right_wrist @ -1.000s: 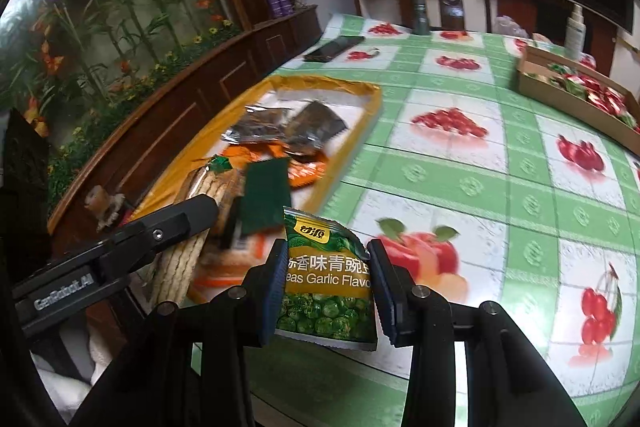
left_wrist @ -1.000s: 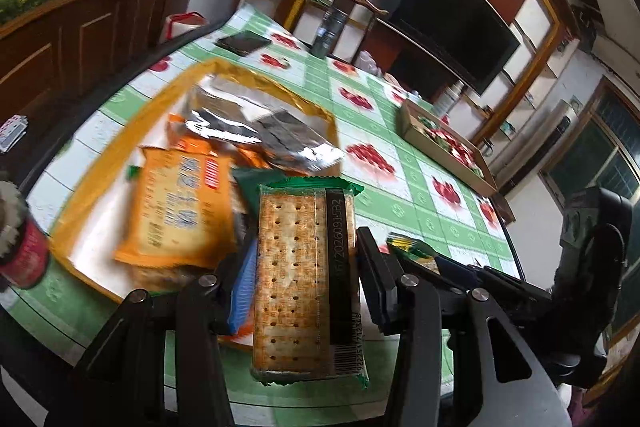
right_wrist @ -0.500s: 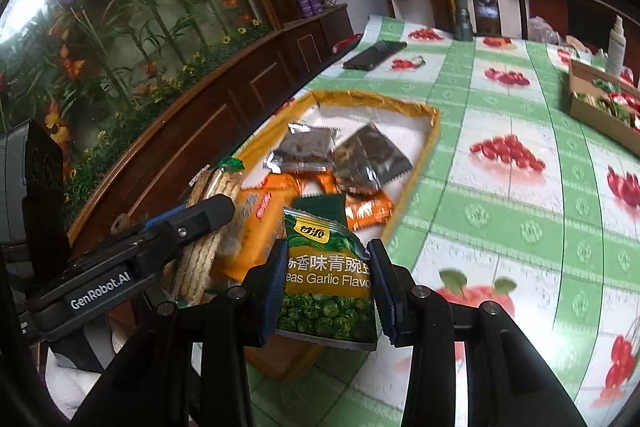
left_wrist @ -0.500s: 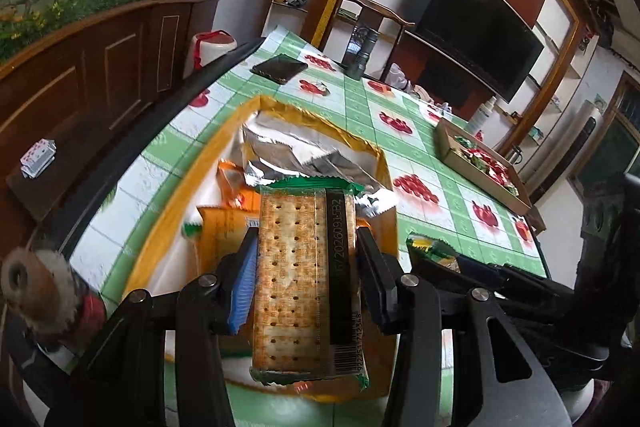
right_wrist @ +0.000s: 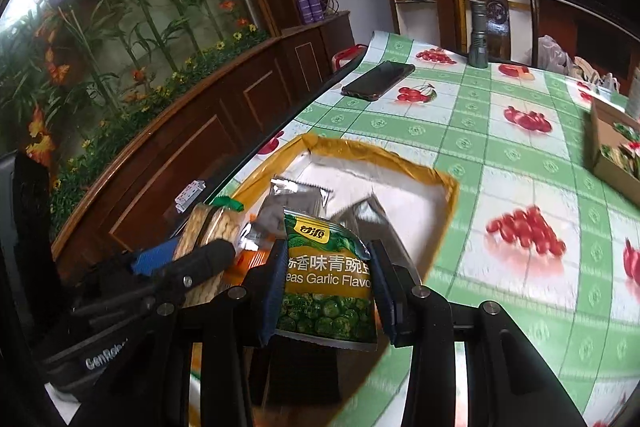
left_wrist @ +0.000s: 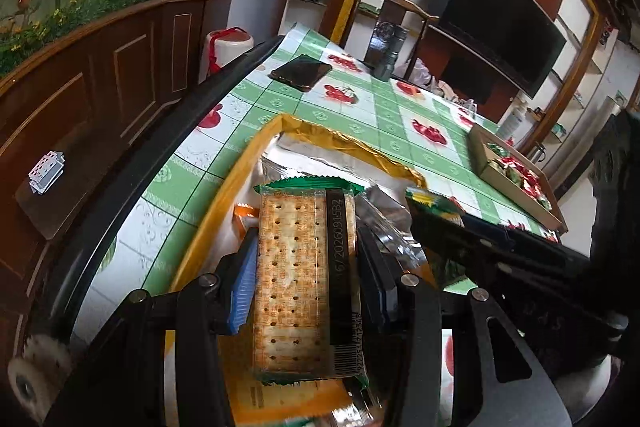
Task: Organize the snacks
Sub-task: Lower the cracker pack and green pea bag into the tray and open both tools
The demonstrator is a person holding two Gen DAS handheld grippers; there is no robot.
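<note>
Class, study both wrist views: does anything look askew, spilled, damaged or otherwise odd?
Nothing is spilled or torn. The silver packets lie jumbled and overlapping in the yellow-rimmed tray, not in rows. The left gripper holds the cracker pack; the right gripper holds the green pea bag.

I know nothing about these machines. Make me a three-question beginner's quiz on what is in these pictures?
1. True or false: the left tool is shut on a cracker pack.
2. The right tool holds: A) a phone B) a pea bag C) a flashlight.
3. Fill in: the phone lies on the ____, outside the yellow-rimmed tray.

Key: 1 true. 2 B, the pea bag. 3 table.
</note>
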